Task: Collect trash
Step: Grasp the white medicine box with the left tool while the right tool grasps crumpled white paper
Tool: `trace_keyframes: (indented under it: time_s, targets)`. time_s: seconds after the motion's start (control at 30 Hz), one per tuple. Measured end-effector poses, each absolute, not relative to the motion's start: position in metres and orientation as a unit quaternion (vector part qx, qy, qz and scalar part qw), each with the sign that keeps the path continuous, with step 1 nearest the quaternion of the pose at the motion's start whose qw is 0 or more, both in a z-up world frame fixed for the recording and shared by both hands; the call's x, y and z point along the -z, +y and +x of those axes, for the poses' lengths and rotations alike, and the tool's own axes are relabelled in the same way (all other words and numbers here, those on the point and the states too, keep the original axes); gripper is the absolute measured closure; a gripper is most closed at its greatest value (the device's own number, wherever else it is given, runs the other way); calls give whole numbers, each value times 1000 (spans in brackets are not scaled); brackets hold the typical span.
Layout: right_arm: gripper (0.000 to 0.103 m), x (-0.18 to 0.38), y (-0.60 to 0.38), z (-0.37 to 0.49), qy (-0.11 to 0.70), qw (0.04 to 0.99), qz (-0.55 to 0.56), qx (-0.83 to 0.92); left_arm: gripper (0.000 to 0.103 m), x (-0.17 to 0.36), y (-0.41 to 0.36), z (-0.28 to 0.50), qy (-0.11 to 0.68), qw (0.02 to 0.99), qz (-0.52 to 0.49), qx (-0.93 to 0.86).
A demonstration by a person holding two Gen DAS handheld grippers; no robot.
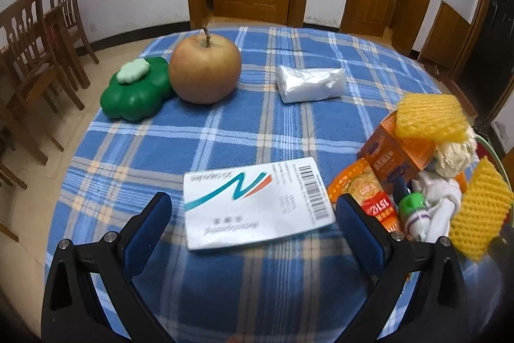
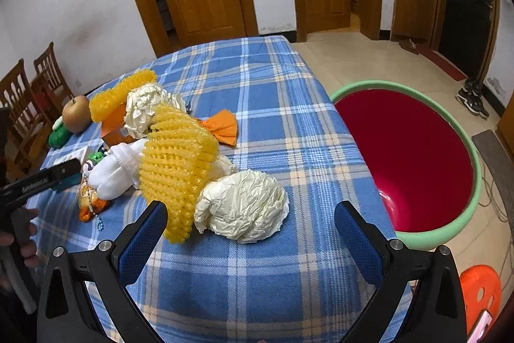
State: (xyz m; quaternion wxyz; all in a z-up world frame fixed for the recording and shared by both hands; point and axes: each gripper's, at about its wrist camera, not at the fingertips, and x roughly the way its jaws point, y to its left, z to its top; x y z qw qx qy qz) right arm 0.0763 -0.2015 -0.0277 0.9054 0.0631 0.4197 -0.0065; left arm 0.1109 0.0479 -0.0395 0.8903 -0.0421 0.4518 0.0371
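1. We see a white packet (image 1: 257, 204) lying flat on the blue plaid tablecloth (image 1: 244, 285), its long axis running left to right and tilted slightly up to the right, barcode end at the right.
2. Our left gripper (image 1: 253, 211) hovers low over it, fingers spread wide apart, straddling the packet without touching it.
3. Our right gripper (image 2: 250, 217) is likewise spread wide and empty, with a crumpled paper ball (image 2: 242, 204) between and just beyond its fingertips.
4. A yellow foam net (image 2: 175, 169) leans against that ball on the left, amid a heap of wrappers and white cloth.
5. The table's right edge is close; the red basin (image 2: 414, 150) sits on the floor just beyond it.
6. An apple (image 1: 205, 68) and a green toy (image 1: 136, 87) stand well apart from the packet, with bare cloth between.
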Motion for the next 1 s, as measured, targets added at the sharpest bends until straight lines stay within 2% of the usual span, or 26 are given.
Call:
trace_keyframes:
  time_s: [0.2,0.7,0.9,0.97,1.0]
  targets:
    - [0,28,-206,74,429,902,49,6,9,49,48,117,459,886,-47,-47]
    - [1,24,-229,68,412,908,63,45,10,20,70,74,417,905,-81,-23]
    - [8,37,-222,86,421,904,79,16,10,7,57,57,408,911,-68,-4]
    - [24,40,-219,91,423,902,86,0,10,4,51,51,404,913,-62,3]
    - [28,43,-217,94,423,901,92,-10,10,2,48,49,402,914,-59,5]
